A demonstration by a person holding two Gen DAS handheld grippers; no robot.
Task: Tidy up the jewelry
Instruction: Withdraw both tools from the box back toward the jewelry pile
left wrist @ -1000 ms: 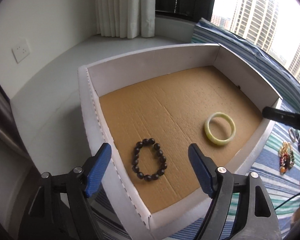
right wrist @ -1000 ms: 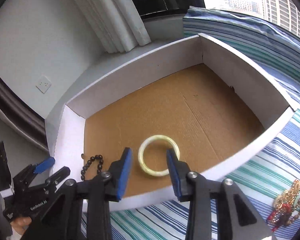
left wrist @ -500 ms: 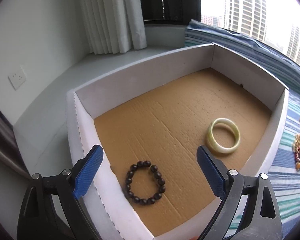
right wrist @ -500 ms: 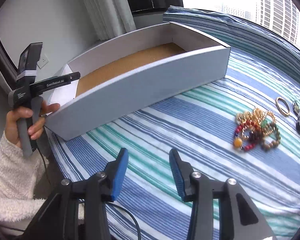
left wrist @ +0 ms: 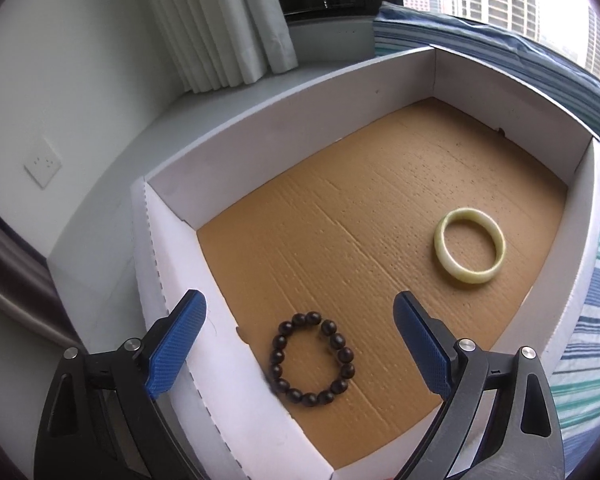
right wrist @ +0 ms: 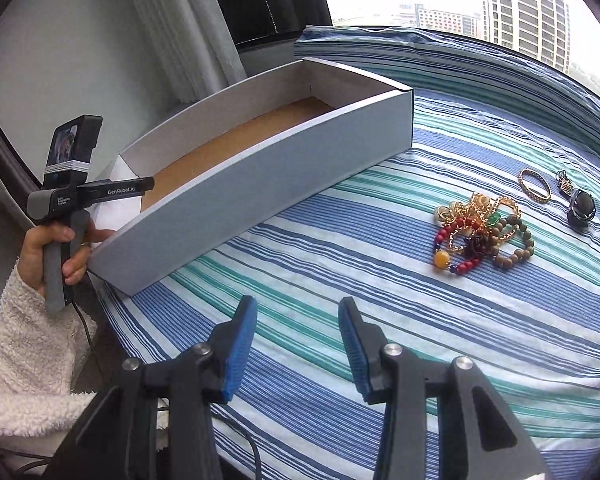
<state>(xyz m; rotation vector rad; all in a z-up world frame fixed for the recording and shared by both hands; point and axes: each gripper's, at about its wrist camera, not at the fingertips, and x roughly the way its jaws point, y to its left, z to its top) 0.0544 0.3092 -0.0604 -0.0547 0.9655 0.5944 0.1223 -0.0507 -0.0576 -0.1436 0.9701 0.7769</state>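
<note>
Beads (left wrist: 314,360) and bangle (left wrist: 469,250) lying flat in box (left wrist: 260,148), showing only in my left view; right view showing jewelry pile (right wrist: 482,232) on bedspread (right wrist: 340,256). Left gripper (left wrist: 300,344) gaping wide, empty; right gripper (right wrist: 298,350) half open, empty.

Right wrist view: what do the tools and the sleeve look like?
Right tool: black angular arms, silver screws, blue ribbed pads. Left tool: grey-black pistol-grip body marked "GenRobot.AI", black camera block on top, dark cable below. Fluffy white fleece sleeve.
</note>
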